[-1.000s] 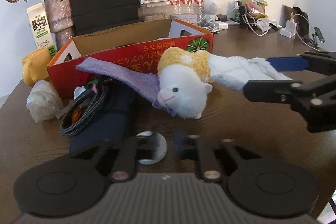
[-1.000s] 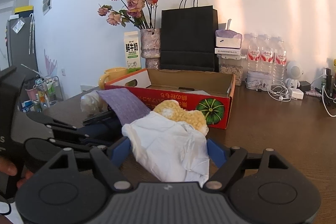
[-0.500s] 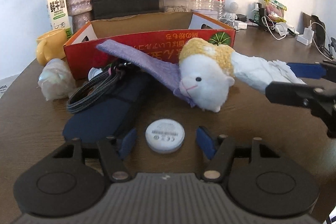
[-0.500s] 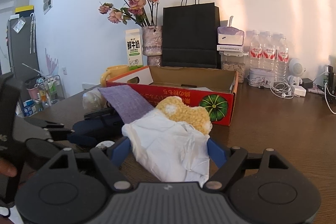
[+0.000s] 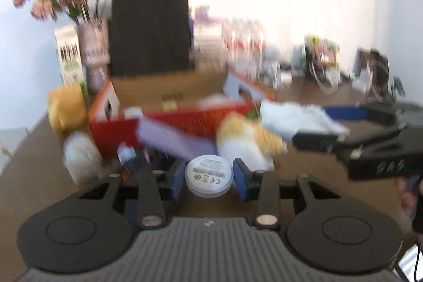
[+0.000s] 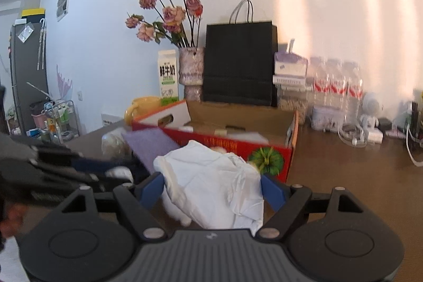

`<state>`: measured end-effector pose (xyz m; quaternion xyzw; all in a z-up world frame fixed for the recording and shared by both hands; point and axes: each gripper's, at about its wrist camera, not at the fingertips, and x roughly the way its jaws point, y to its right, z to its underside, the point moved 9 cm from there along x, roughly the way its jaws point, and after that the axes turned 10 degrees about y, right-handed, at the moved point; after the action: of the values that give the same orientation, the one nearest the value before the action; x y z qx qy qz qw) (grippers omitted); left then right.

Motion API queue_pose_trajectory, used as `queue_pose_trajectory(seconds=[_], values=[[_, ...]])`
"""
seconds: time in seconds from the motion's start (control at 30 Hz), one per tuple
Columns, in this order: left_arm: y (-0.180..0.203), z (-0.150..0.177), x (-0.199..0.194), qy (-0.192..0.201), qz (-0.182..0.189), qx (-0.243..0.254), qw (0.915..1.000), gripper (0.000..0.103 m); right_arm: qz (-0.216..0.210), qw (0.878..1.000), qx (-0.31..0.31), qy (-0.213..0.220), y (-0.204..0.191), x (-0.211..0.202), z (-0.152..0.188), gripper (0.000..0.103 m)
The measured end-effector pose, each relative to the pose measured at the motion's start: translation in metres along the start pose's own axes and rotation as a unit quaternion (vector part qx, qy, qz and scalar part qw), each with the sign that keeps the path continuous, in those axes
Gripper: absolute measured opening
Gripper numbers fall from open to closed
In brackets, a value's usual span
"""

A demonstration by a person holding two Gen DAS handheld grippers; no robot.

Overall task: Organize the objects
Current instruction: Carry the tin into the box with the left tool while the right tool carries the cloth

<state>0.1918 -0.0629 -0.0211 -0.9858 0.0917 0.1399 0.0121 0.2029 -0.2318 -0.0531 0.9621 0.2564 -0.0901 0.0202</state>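
Observation:
My left gripper (image 5: 208, 177) is shut on a round white disc (image 5: 208, 177) and holds it above the table. My right gripper (image 6: 212, 188) is shut on the white cloth body (image 6: 214, 184) of a plush sheep, whose yellow and white head (image 5: 246, 143) shows in the left wrist view. The right gripper also shows at the right of the left wrist view (image 5: 341, 128). A purple cloth (image 5: 174, 139) lies between the plush and a red cardboard box (image 6: 238, 144), which is open on top.
Behind the box stand a black paper bag (image 6: 238, 62), a vase of dried roses (image 6: 190, 70), a milk carton (image 6: 167, 78), a yellow mug (image 6: 142, 105) and water bottles (image 6: 335, 83). A crumpled plastic wrap (image 5: 79, 155) and dark items lie left of the box. Chargers and cables (image 6: 370, 128) clutter the right.
My left gripper has closed on the white disc and lifted it off the table; its view is blurred by motion. The right gripper has raised the plush a little towards the box.

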Motion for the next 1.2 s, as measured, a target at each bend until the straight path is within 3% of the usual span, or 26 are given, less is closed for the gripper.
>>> queue_pose_trajectory(seconds=[0.23, 0.4, 0.77, 1.1, 1.13, 1.2], values=[[-0.043, -0.067, 0.027, 0.066, -0.044, -0.010, 0.9968, 0.040, 0.005, 0.999, -0.022, 0.029, 0.000, 0.053, -0.045, 0.081], [-0.074, -0.090, 0.070, 0.073, -0.063, -0.029, 0.9949, 0.040, 0.023, 0.999, -0.012, 0.031, 0.015, 0.111, -0.066, 0.081], [-0.118, -0.083, 0.167, 0.040, -0.078, -0.078, 0.9931, 0.040, 0.051, 0.999, 0.008, -0.008, 0.045, 0.218, -0.055, 0.081], [-0.128, -0.058, 0.202, -0.005, -0.083, -0.061, 0.9947, 0.041, 0.064, 0.997, 0.017, -0.046, 0.067, 0.246, -0.029, 0.082], [-0.127, -0.056, 0.203, -0.008, -0.081, -0.060, 0.9949, 0.041, 0.065, 0.997, 0.017, -0.048, 0.067, 0.247, -0.028, 0.086], [-0.126, -0.055, 0.203, -0.008, -0.080, -0.058, 0.9951, 0.055, 0.070, 0.996, 0.014, -0.048, 0.067, 0.246, -0.027, 0.093]])
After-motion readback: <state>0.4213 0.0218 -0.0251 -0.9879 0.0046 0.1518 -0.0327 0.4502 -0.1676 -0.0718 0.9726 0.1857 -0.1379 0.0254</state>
